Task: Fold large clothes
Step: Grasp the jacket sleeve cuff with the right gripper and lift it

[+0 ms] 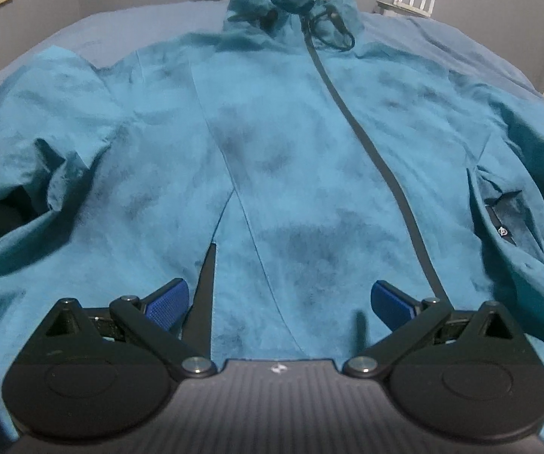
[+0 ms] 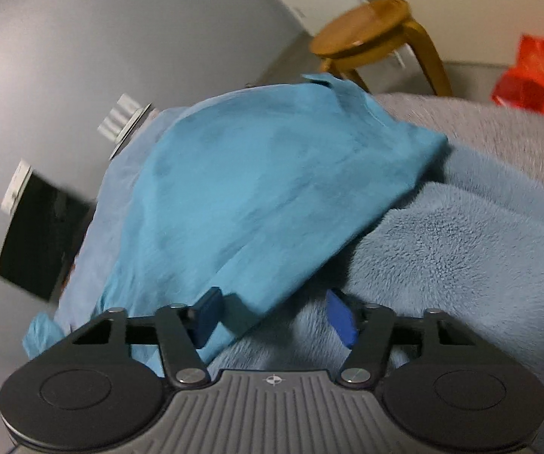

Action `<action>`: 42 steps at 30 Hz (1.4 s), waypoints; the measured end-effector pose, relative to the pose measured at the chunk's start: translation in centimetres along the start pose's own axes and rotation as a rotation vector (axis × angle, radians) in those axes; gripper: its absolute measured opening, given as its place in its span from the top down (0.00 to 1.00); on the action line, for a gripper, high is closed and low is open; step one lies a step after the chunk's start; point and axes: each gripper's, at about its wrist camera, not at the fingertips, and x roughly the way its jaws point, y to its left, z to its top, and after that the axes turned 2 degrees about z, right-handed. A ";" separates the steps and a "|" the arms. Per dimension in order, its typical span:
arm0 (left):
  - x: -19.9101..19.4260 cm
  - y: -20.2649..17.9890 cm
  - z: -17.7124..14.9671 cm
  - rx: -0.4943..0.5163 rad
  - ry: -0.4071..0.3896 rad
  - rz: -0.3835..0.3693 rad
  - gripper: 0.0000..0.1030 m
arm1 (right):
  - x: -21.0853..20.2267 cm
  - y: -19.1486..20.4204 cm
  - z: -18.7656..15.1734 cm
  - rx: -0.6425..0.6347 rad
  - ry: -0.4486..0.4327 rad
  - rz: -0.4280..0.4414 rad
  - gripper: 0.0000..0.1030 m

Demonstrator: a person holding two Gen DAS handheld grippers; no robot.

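Observation:
A teal zip-up jacket (image 1: pixel 272 143) lies spread front-up on the bed, collar and drawstring at the far end, dark zipper (image 1: pixel 370 140) running down its middle. My left gripper (image 1: pixel 279 299) hovers open over the jacket's lower front, blue pads apart, holding nothing. In the right wrist view a sleeve or side part of the same jacket (image 2: pixel 256 189) lies over a fluffy light-blue blanket (image 2: pixel 461 249). My right gripper (image 2: pixel 275 317) is open at the edge of that fabric; the fabric's edge lies between the fingers, which are not closed on it.
The bed sheet (image 1: pixel 128 26) is pale blue. A white router (image 1: pixel 415 0) stands behind the bed at the right. A wooden stool (image 2: pixel 377 34), an orange bag (image 2: pixel 532 75) and a black box (image 2: pixel 41 242) stand beside the bed near grey walls.

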 end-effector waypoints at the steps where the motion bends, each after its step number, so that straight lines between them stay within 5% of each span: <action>1: 0.3 0.0 0.0 -0.001 0.008 -0.002 0.00 | 0.3 -0.7 0.1 0.031 -0.020 0.017 0.41; 5: 1.1 -0.1 0.1 0.000 0.023 0.002 0.00 | 1.9 -1.8 1.1 0.112 -0.156 0.104 0.46; 11: 1.5 -0.4 0.1 0.011 0.010 0.020 0.00 | 0.9 -1.5 2.3 0.152 -0.282 0.161 0.82; 16: 1.1 -0.2 -0.1 0.001 0.000 0.018 0.00 | -2.9 4.7 3.8 -0.025 -0.380 0.199 0.89; 22: 0.8 0.2 -0.1 -0.018 -0.009 0.010 0.00 | -7.1 16.8 2.2 -0.260 -0.420 0.367 0.90; 32: 0.3 1.8 -0.1 -0.084 -0.024 -0.027 0.00 | -9.9 36.1 -13.7 -0.693 -0.310 0.670 0.90; 42: -0.3 3.8 0.3 -0.160 -0.052 -0.026 0.00 | -5.7 41.8 -35.5 -0.975 0.005 0.706 0.90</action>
